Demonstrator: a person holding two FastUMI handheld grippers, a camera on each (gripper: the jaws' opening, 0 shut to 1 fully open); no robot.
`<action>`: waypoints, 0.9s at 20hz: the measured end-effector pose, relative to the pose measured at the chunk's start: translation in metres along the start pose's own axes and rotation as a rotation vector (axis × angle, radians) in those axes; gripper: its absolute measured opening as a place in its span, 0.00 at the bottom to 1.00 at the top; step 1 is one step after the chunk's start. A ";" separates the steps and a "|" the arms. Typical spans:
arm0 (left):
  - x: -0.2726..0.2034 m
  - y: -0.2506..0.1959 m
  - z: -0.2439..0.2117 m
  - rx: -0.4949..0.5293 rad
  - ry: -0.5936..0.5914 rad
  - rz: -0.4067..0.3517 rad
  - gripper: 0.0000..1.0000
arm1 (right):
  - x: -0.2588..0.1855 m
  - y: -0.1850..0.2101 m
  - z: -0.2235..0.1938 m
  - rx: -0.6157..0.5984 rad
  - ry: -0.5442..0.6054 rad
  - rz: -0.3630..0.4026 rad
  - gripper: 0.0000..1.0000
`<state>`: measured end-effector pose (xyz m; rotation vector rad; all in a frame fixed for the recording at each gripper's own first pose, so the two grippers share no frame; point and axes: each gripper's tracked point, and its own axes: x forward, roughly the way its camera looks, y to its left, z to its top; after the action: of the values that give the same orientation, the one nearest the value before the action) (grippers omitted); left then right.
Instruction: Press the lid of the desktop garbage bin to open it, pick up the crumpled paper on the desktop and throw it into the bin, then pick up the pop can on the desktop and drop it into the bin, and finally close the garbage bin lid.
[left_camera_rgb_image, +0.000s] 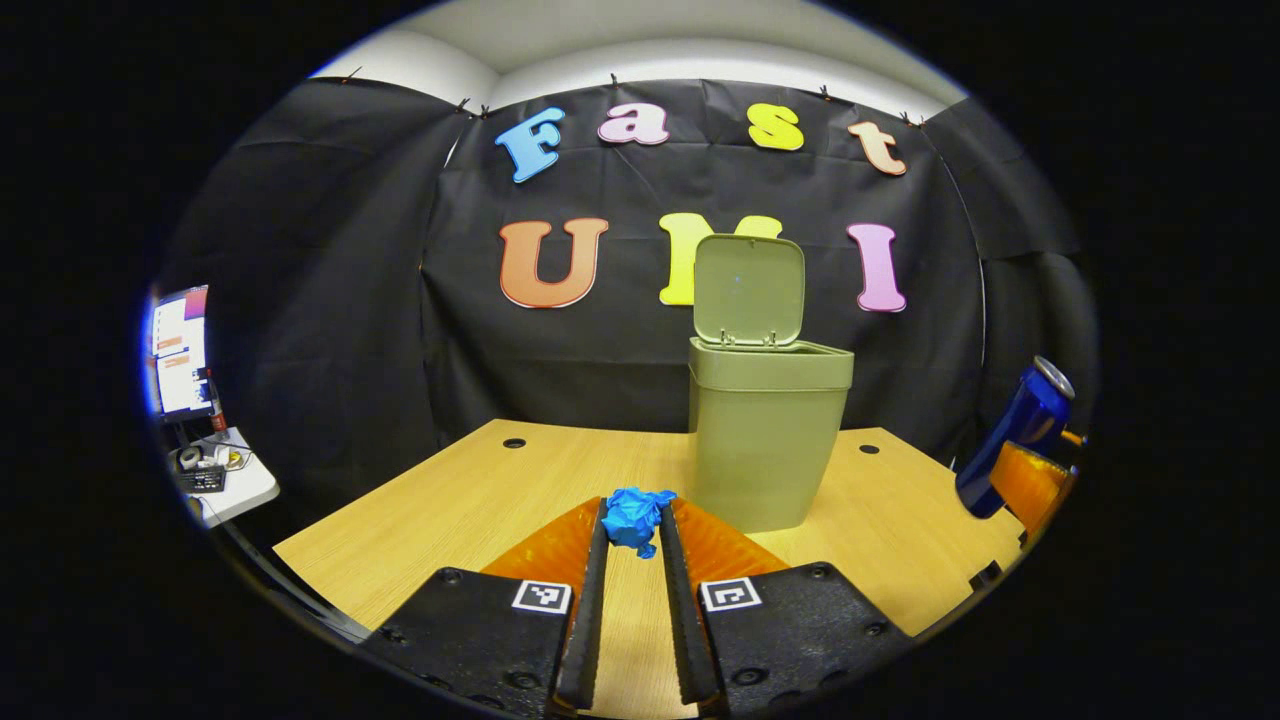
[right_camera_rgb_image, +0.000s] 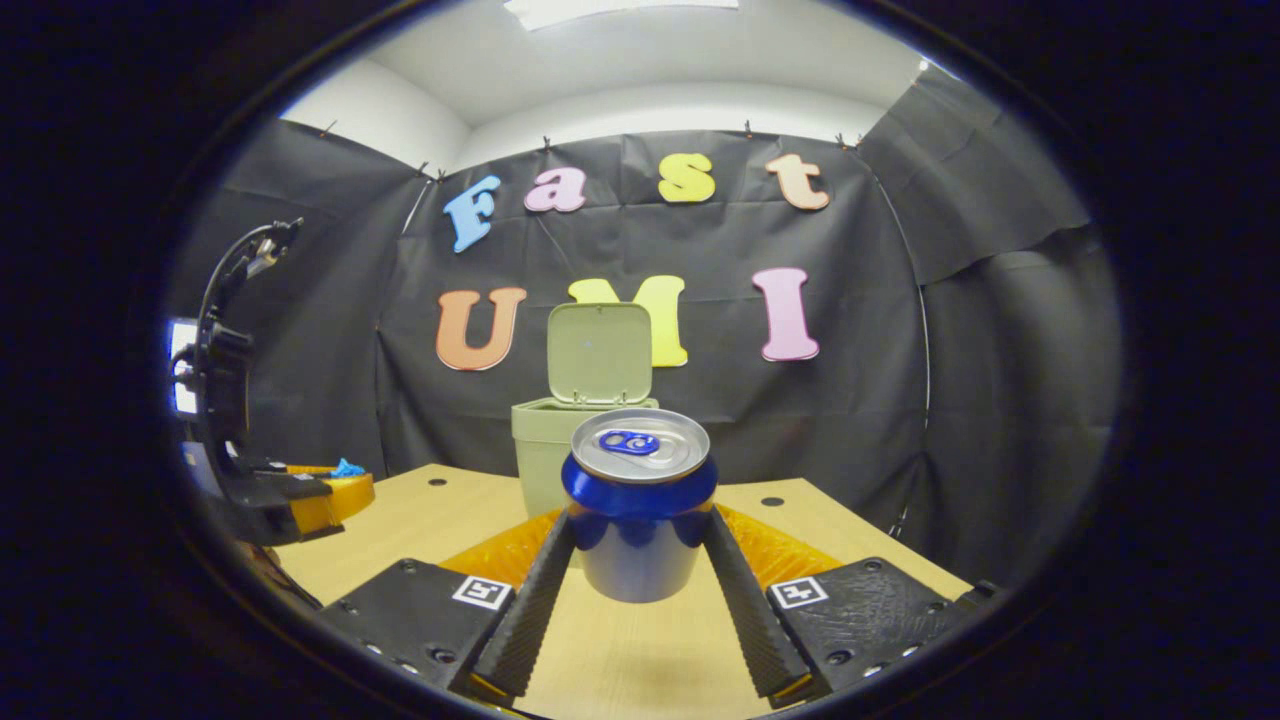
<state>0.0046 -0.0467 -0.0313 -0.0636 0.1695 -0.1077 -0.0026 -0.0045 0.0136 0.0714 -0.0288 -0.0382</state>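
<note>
Nearest the camera in the left gripper view, the left hand-held gripper is clamped on the crumpled paper, which sits between its fingertips, raised above the worktop. Beyond it, slightly to the right, stands the garbage bin with its lid upright and open.

In the right gripper view, the right hand-held gripper is clamped on the pop can, both fingers pressing its sides; the can appears lifted off the worktop. The bin stands behind it.

Judged step: lid opening is complete and both items are grasped; disposal of the paper is in hand. The next move calls for carrying the paper forward and up over the bin rim, then parting the fingers above the opening. The can follows, then lid closure.
</note>
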 end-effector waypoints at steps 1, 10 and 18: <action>0.005 -0.003 0.009 0.002 -0.007 -0.006 0.33 | 0.001 0.001 -0.001 0.006 0.007 0.004 0.79; 0.075 -0.044 0.088 0.049 -0.047 -0.070 0.33 | 0.001 -0.005 -0.002 -0.002 0.019 0.011 0.79; 0.138 -0.083 0.160 -0.042 0.019 -0.145 0.33 | 0.008 -0.030 0.001 0.049 0.028 -0.024 0.79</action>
<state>0.1586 -0.1355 0.1098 -0.1171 0.1856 -0.2490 0.0047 -0.0347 0.0128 0.1208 -0.0010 -0.0600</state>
